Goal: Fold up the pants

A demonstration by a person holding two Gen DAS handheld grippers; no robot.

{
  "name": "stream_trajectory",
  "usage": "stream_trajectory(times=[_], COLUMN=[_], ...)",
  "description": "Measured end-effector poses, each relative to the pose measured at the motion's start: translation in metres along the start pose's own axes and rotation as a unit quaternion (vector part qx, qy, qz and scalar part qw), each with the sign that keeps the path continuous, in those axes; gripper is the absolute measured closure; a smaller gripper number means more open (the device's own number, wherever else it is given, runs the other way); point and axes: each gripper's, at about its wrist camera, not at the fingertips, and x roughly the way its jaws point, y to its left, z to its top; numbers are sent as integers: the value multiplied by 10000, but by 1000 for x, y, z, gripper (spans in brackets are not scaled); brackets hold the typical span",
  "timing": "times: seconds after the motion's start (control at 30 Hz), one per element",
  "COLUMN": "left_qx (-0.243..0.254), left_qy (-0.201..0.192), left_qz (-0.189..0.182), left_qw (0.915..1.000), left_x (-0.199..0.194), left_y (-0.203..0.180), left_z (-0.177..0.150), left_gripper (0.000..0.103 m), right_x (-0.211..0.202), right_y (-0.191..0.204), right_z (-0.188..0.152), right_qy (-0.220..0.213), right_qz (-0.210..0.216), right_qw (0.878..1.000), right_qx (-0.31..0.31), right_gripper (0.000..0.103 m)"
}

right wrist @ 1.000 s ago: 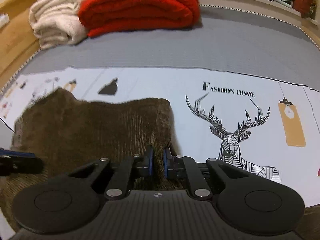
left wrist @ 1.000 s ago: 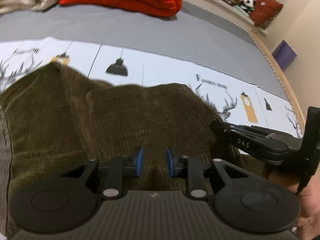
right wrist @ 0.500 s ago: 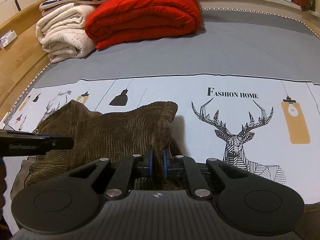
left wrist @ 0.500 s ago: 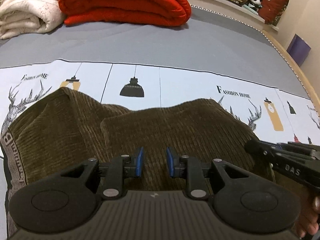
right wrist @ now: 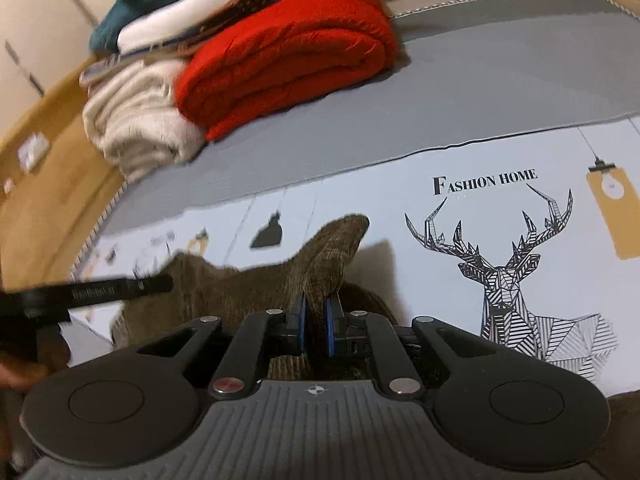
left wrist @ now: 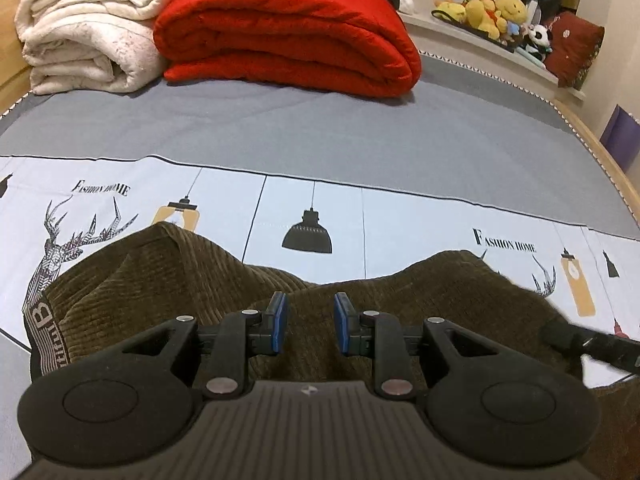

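Note:
Brown corduroy pants (left wrist: 400, 300) lie part folded on the printed bed sheet (left wrist: 420, 216), their lettered waistband (left wrist: 44, 332) at the left. My left gripper (left wrist: 308, 320) hovers over the middle of them, open; its blue pads stand apart and cloth shows in the gap, unpinched. In the right wrist view, my right gripper (right wrist: 315, 320) is shut on the right edge of the pants (right wrist: 240, 292), and a flap of cloth rises to a peak beyond the pads. The left gripper's finger (right wrist: 100, 290) reaches in from the left there. The right gripper's finger (left wrist: 592, 344) shows at the right edge of the left wrist view.
A folded red blanket (left wrist: 288, 32) and a rolled white blanket (left wrist: 88, 32) sit at the far end of the bed. Stuffed toys (left wrist: 488, 12) line a shelf behind. A wooden bed frame (right wrist: 40, 200) runs along the left. Part of a hand (right wrist: 16, 372) shows low left.
Both views have tipped up, bringing the blankets further into view. The right view has rolled, and the gripped pants edge now stands up as a peak. The right gripper has slid rightward in the left view.

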Motion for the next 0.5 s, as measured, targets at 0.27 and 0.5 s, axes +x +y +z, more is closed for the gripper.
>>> stream_trajectory(times=[0.27,0.5], left_qx=[-283,98], left_qy=[-357,62], left_qz=[-148,-686], left_qw=[9989,9976], left_x=[-7,10], left_y=[11,-11], left_z=[6,-5], left_gripper=[74,67], right_x=[-58,-89], right_y=[-66,-127], right_z=[15,-24], right_qy=[-1977,-2765], right_qz=[54,-2621], right_qw=[9565,8349], right_qx=[2143,3971], right_gripper=[95,90])
